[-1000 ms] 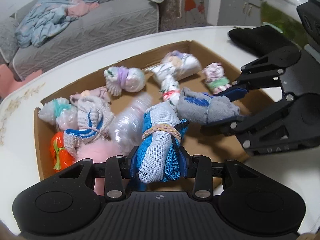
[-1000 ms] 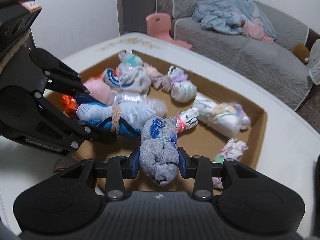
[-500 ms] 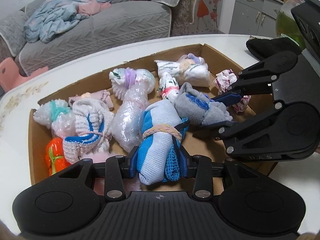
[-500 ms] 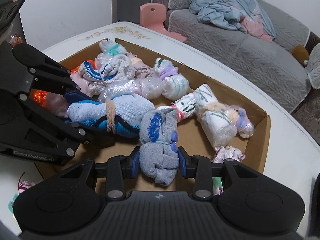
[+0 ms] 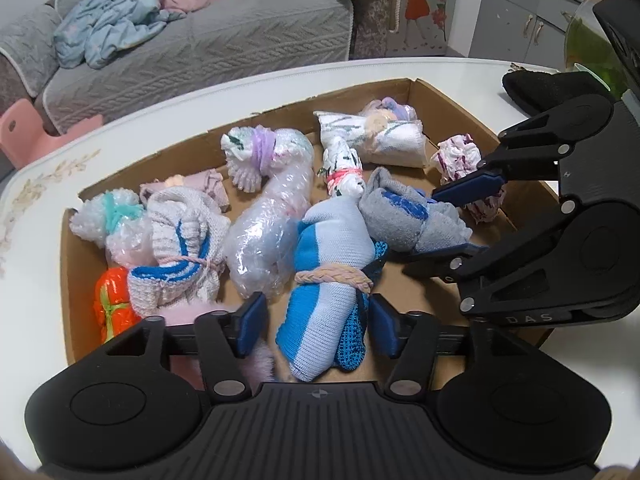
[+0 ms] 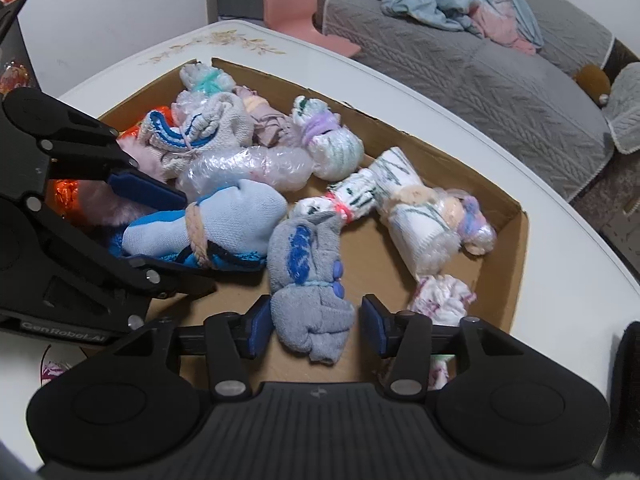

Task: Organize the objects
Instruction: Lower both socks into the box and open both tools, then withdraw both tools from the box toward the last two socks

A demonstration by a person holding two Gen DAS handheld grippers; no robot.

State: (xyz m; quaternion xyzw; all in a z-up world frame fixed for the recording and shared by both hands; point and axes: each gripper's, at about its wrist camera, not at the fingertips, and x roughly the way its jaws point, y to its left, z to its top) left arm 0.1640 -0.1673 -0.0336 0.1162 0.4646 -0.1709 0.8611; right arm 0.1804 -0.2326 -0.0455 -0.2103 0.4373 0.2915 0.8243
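Two releases under way inside the box [image 5: 472,112]: left gripper [image 5: 316,322] wide around blue roll [image 5: 332,276], right gripper [image 6: 316,324] wide around grey roll [image 6: 308,280]. Next I withdraw upward.

Blue-white sock roll [image 5: 328,280] w/ braided band lay in the cardboard box [image 5: 76,248], touching the grey sock bundle [image 6: 310,276] beside it.

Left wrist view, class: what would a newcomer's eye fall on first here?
A shallow brown cardboard box on the white table, crowded with rolled sock bundles. Nearest, a light-blue and bright-blue sock roll bound by a braided band lies between the open left tongs. Beside it lies a grey sock roll with blue patches.
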